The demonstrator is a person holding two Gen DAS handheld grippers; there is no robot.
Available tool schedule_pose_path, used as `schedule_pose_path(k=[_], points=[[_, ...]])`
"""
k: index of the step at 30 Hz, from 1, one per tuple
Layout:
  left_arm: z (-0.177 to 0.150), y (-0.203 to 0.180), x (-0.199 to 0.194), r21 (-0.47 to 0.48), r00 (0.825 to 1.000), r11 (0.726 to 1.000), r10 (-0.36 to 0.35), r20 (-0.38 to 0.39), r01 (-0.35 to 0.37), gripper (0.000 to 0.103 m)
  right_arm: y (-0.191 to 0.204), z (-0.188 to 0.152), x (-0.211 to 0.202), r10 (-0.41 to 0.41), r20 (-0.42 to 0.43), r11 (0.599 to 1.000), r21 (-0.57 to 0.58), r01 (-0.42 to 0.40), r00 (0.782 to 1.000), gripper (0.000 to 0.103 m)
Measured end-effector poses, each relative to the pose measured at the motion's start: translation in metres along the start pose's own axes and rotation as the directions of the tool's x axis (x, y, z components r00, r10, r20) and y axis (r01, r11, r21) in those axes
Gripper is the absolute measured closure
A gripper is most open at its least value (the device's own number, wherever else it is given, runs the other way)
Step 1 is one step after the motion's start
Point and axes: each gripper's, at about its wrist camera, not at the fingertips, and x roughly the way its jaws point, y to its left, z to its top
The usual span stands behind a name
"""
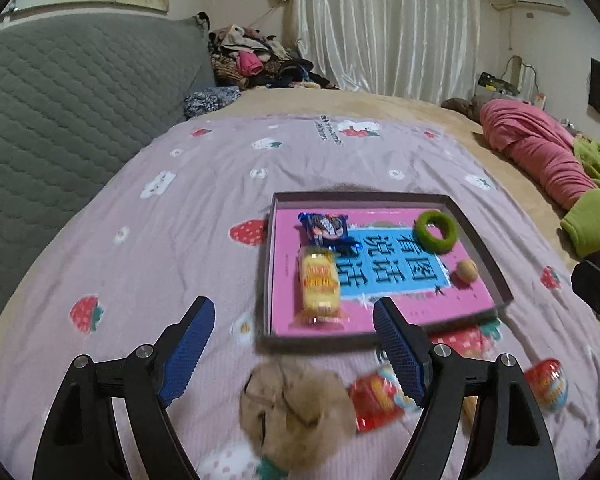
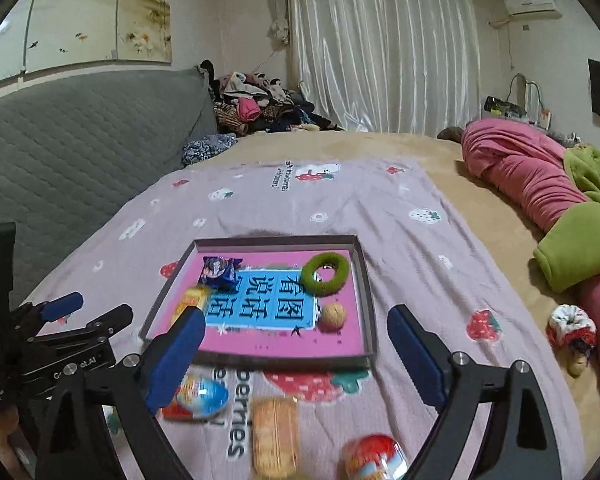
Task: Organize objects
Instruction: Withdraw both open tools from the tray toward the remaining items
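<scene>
tray [image 2: 366,280]: 1, shallow grey, pink book inside, at 12 o'clock on blanket [image 2: 400,216] | in tray: green ring [image 2: 326,274] 1, walnut [image 2: 333,315] 1, snack packs 2 | left gripper [image 1: 294,320] spread, empty | right gripper [image 2: 296,332] spread, empty

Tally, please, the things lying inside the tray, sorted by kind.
Snack packets: 2, the blue packet and the yellow packet
Hair ring: 1
Walnut: 1
Total: 4
</scene>
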Motion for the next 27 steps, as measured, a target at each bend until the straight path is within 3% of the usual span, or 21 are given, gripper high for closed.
schedule_pose_path(k=[6,9,12,22,24,27], points=[[-0.003,0.003,-0.047,0.001,1.0,1.0,-0.003,0.016,0.003,0.02,0.011,-0.009,-0.038,-0.053,-0.004,0.996,-0.078,0.053,0.999,0.01],[-0.006,0.007,-0.074,-0.015,0.999,1.0,-0.013,0.043,0.014,0.008,0.012,-0.014,-0.058,-0.027,0.002,0.996,-0.085,0.027,1.0,0.01],[-0.013,0.014,-0.099,-0.045,0.997,0.998,-0.05,0.058,0.053,0.008,0.012,-0.018,-0.078,-0.021,0.01,0.997,-0.074,0.021,1.0,0.01],[-0.04,0.025,-0.166,-0.028,0.997,0.999,-0.026,0.076,0.028,0.007,0.014,-0.025,-0.131,-0.028,0.039,0.999,-0.035,0.029,0.999,0.01],[-0.048,0.028,-0.179,-0.022,0.997,0.999,-0.03,0.076,0.031,0.001,0.016,-0.025,-0.137,-0.026,0.037,0.999,-0.027,0.027,0.999,0.01],[-0.055,0.031,-0.194,-0.02,0.996,1.0,-0.023,0.081,0.025,0.001,0.02,-0.029,-0.149,-0.022,0.034,0.999,-0.023,0.023,0.999,0.01]])
